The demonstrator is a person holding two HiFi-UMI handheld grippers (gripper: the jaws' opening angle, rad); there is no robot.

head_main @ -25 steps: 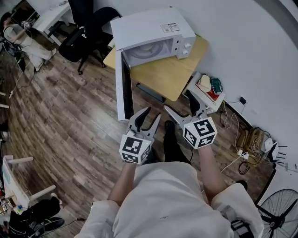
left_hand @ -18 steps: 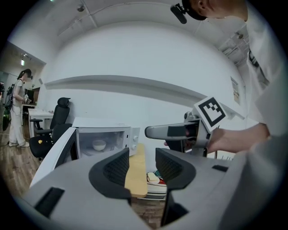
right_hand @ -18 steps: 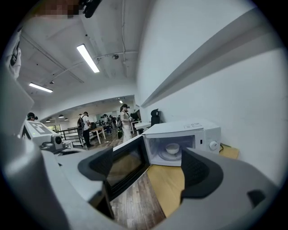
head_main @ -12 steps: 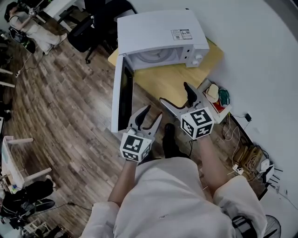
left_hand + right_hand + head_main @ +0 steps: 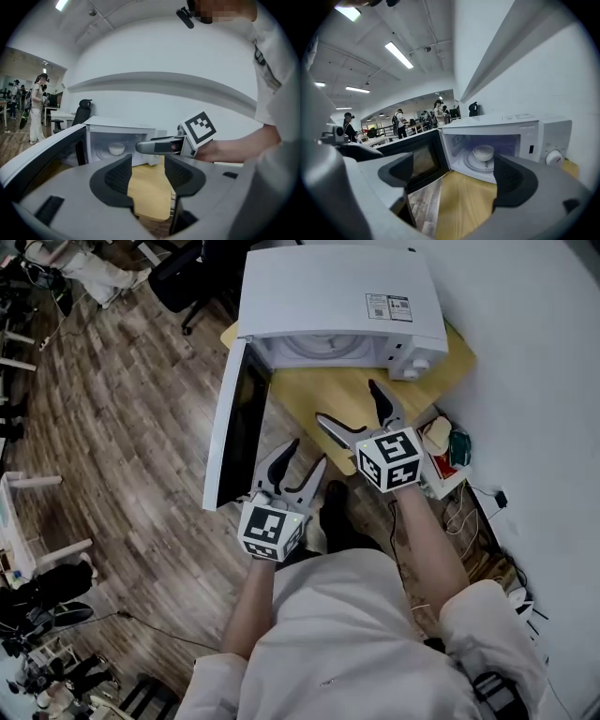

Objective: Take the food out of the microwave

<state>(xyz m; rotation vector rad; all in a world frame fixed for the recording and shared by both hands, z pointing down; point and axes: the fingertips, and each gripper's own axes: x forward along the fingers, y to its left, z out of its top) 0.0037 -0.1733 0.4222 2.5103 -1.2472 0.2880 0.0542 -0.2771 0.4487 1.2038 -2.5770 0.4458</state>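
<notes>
Grey jaws: left gripper (image 5: 305,454) and right gripper (image 5: 349,404) both opening, nothing between them, short of the microwave (image 5: 328,287).
Wooden table (image 5: 328,399): bare in front of microwave.
Door (image 5: 230,427): swung wide at microwave's left.
Food: white bowl (image 5: 483,152) on turntable (image 5: 474,165) inside microwave.
Handling: probably ceramic, stiff, slippery; pinch rim, lift level under cavity roof.

I see a white microwave (image 5: 328,296), its open door (image 5: 234,427) white-edged around a dark window. Inside the microwave sits a white bowl (image 5: 483,152). Under the microwave the table (image 5: 309,395) is yellow wood. Beside the microwave, the floor (image 5: 122,427) shows streaked brown planks.
</notes>
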